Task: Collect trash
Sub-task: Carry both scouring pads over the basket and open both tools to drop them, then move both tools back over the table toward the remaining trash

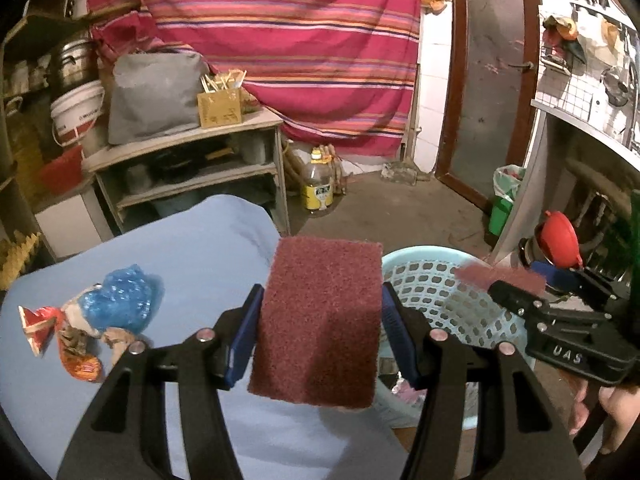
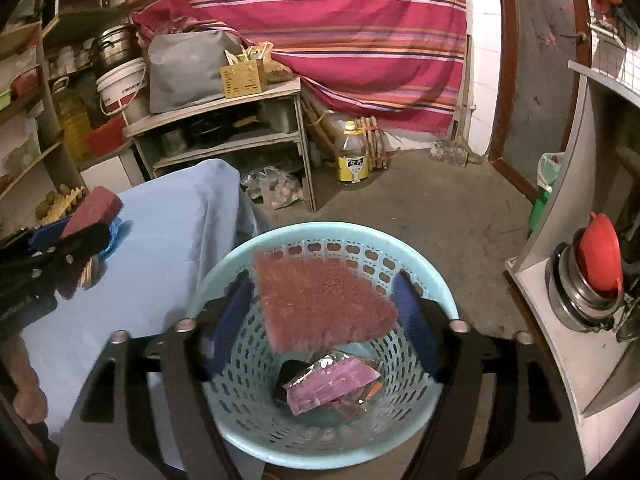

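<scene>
Over light blue basket (image 2: 328,436): maroon scouring pad (image 2: 326,304), blurred, loose between wide-open right gripper (image 2: 326,320). Second pad (image 1: 320,320) clamped in left gripper (image 1: 320,320); best carried rightward above rim before release. Left view only: wrapper pile (image 1: 92,320) on blue cloth (image 1: 192,264). Right view only: basket contents.

White raised letters reading "UAS" are showing on the black body of the right gripper (image 1: 516,280), seen from the left wrist view. A yellow label is wrapping the plastic bottle (image 2: 351,152) standing on the floor, and two large characters are showing on it, but they are coming through too small and blurred to read with certainty. Red print is running across the white bucket (image 1: 78,114) on the shelf; it is too blurred to make out.
</scene>
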A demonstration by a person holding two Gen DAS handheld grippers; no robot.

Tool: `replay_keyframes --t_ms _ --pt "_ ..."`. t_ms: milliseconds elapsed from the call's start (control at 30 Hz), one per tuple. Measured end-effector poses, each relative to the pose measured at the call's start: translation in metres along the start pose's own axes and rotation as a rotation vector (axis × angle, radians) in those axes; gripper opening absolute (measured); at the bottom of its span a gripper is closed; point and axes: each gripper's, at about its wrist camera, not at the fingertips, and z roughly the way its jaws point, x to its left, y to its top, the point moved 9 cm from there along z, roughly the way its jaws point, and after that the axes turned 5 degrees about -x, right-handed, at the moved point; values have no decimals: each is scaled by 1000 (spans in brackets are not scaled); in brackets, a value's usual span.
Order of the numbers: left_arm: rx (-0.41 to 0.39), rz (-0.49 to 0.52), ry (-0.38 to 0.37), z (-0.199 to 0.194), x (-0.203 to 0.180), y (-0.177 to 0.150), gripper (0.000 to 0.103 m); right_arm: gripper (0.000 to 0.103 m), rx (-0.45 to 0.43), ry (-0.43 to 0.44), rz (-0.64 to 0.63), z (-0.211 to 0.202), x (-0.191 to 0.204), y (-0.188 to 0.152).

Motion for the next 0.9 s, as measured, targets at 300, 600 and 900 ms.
replay_keyframes --t_ms 300,600,900 --pt "18 10 -38 19 -23 -3 58 90 -9 -81 2 -9 -27 -7" --pt "79 34 -103 50 -63 -9 58 91 7 -141 29 -16 -58 -21" --pt "112 59 -116 62 -69 -13 77 91 15 -172 43 -18 -72 -26"
